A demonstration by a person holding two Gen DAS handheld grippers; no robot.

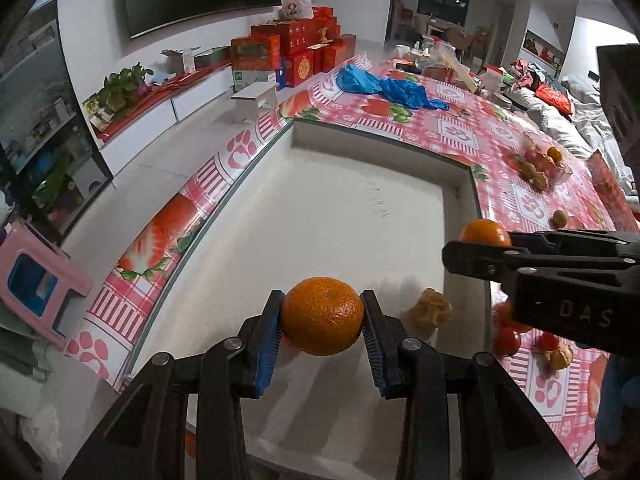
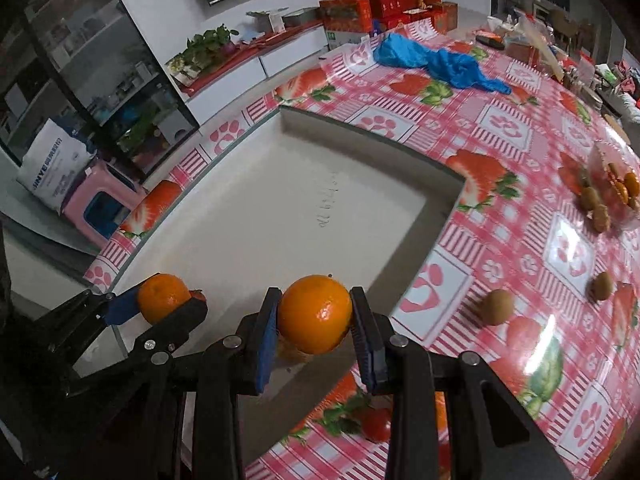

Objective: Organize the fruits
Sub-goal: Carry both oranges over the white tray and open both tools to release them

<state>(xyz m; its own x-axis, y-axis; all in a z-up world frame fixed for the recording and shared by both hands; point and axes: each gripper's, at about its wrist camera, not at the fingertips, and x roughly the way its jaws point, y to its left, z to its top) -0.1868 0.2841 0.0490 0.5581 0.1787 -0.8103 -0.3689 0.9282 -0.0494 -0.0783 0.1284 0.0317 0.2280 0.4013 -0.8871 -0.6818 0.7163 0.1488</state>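
My left gripper [image 1: 322, 318] is shut on an orange mandarin [image 1: 322, 315] and holds it above the near part of the white tray [image 1: 320, 208]. It also shows in the right wrist view [image 2: 166, 300], at the left over the tray's near edge. My right gripper [image 2: 314, 316] is shut on a second mandarin [image 2: 314, 313] over the tray's near right corner; in the left wrist view it [image 1: 472, 246] comes in from the right with that mandarin [image 1: 485, 232]. A walnut [image 1: 430, 309] lies in the tray.
The table carries a pink strawberry-print cloth [image 2: 500, 128]. Loose kiwis [image 2: 497, 307], small tomatoes [image 1: 506, 340] and a walnut [image 1: 558, 356] lie on it to the right. A clear dish of fruit [image 2: 612, 184] stands far right. A blue bag [image 2: 440, 62] lies behind the tray.
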